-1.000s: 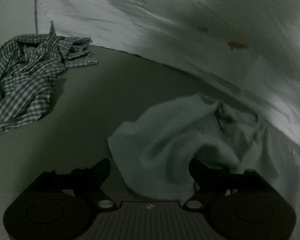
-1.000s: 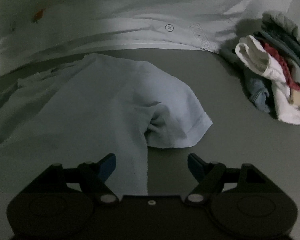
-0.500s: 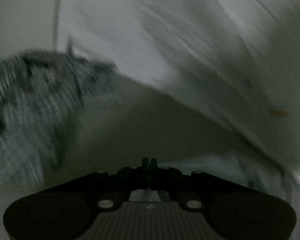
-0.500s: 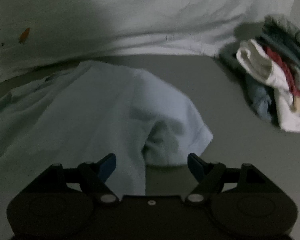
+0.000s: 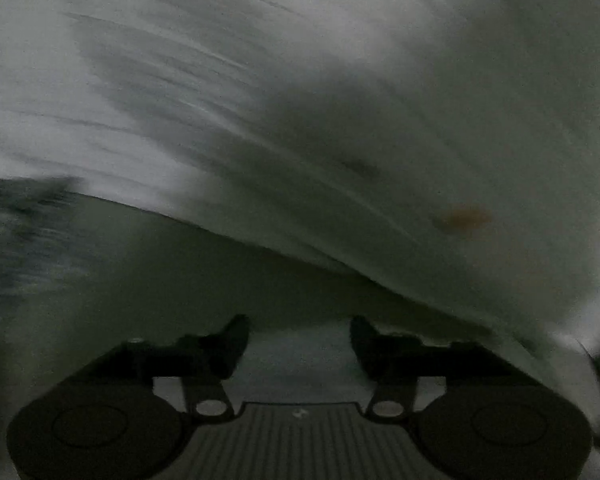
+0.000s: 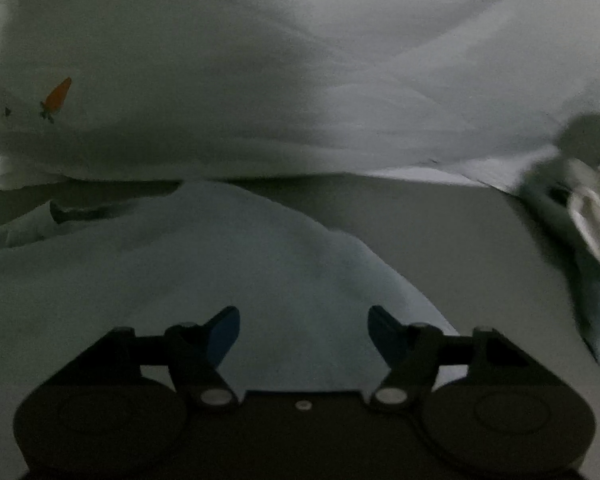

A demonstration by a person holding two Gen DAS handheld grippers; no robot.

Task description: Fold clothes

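Left wrist view is smeared with blur: my left gripper point(image 5: 298, 330) points low along the grey surface point(image 5: 204, 280), its two dark fingers spread apart with nothing between them, only a pale strip of cloth lying under the gap. A big white sheet point(image 5: 300, 100) with a small orange mark rises behind it and fills most of that picture, and a blurred checked garment point(image 5: 16, 224) sits at the far left edge. On the other side, my right gripper point(image 6: 304, 330) is held level and low over the pale blue T-shirt point(image 6: 228, 256), blue-padded fingers point(image 6: 222, 332) wide apart and gripping nothing; the shirt's humped sleeve lies just ahead of and beneath the tips. A pile of mixed clothes point(image 6: 588, 216) sits well apart at the right edge.
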